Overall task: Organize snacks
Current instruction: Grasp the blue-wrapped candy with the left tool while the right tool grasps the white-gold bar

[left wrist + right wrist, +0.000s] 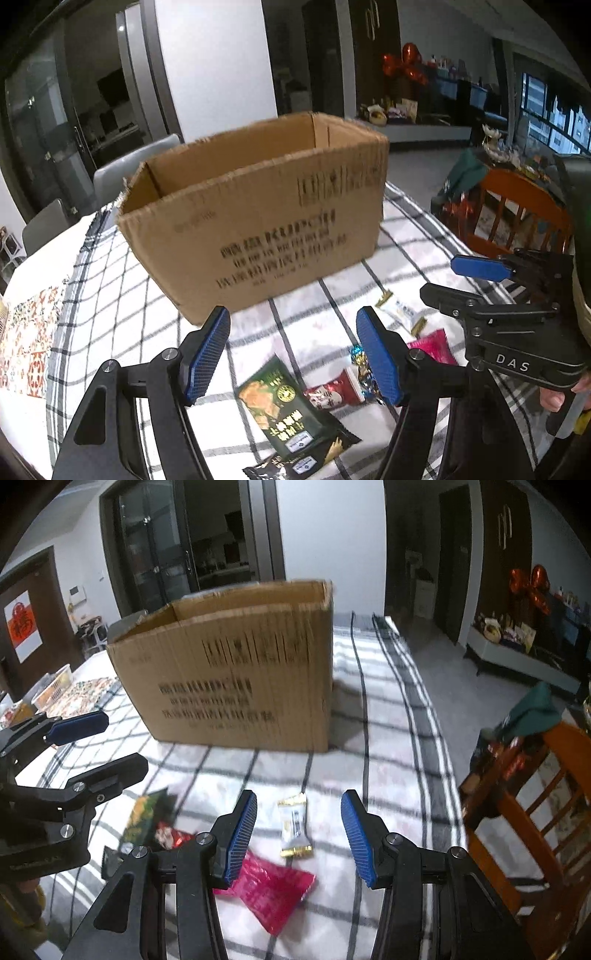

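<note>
Left gripper [295, 354] spread over a green packet [291, 410], pinching nothing; a red packet [334, 391] lies just beside it. Right gripper [299, 834] is spread too, also empty, above a white sachet [293, 825] and pink packet [271, 893]. Snacks sit on the checked cloth [388, 760], the open box [258, 218] behind.

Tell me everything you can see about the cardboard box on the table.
The cardboard box is brown corrugated card, open at the top with rough torn edges and no flaps showing. Blurred dark print covers its long side. It stands upright on the checked tablecloth, beyond the loose snack packets. Nothing touches it but the cloth; what little shows of its inside looks bare.
</note>
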The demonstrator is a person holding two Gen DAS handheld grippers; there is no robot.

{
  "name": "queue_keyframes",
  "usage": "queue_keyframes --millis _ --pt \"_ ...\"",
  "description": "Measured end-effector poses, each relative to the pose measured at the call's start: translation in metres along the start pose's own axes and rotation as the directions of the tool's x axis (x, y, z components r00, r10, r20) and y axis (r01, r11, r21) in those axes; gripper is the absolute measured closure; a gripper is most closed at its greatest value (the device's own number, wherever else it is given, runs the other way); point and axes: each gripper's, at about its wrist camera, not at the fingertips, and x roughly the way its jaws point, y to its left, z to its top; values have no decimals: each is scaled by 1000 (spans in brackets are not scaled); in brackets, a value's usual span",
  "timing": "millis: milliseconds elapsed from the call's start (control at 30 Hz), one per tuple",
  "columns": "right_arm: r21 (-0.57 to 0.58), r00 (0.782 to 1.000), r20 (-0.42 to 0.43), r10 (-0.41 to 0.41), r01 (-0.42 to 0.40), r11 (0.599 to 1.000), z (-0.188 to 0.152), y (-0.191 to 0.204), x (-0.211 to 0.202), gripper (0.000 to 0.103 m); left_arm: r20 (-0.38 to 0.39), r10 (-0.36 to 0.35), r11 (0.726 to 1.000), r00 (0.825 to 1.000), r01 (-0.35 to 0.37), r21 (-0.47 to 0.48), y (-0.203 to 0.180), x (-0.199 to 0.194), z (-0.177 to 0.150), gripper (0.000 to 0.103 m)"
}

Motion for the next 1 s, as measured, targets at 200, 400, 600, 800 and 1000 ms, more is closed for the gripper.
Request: queue_keyframes --millis 200,400,600,800,1000 --pt "0 999 -53 6 -6 1000 -9 -2 20 57 -53 -7 1000 999 8 20 -9 20 -9 33" --pt "-13 993 -114 29 -31 999 -12 -1 40 69 -81 -20 1000 996 22 17 -13 32 -12 35" --pt "-36 990 -136 26 -31 999 -13 4 50 75 -92 -28 1000 995 29 11 -15 39 -13 35" --pt "-65 990 -141 10 -20 998 -15 8 57 81 -96 -32 999 995 33 7 -12 41 -14 37" --pt "-60 993 -114 1 -8 998 -15 11 48 83 -93 -37 999 995 38 5 -8 37 -17 39"
